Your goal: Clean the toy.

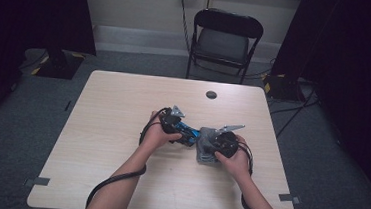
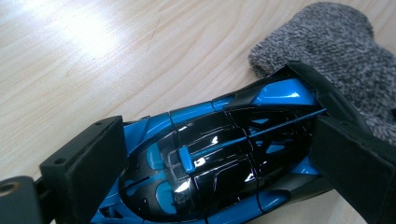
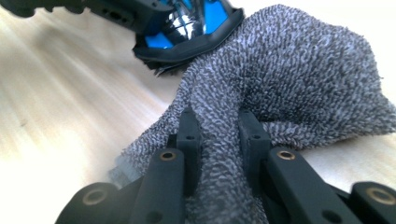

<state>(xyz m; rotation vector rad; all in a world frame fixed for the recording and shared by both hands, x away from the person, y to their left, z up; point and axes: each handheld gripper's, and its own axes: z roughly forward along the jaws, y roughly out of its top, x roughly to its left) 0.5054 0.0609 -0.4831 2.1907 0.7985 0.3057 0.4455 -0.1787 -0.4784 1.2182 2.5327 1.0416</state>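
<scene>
Resting mid-table: toy car (image 2: pixel 215 154), glossy, light, likely slippery; left gripper (image 2: pixel 224 163) clamps its flanks. Grey cloth (image 3: pixel 289 79), soft and limp, touching its end, pinched by right gripper (image 3: pixel 218 140).

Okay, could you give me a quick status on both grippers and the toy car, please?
Left gripper clamped on blue-black toy car. Right gripper shut on grey cloth, cloth touching car's end. Table otherwise unobstructed.

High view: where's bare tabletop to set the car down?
Free: the left half of the table, left of the left gripper, and the far strip around the dark round cap. The near edge between the forearms is open too. Crowded: centre-right, where toy car, grey cloth and right gripper meet.
</scene>
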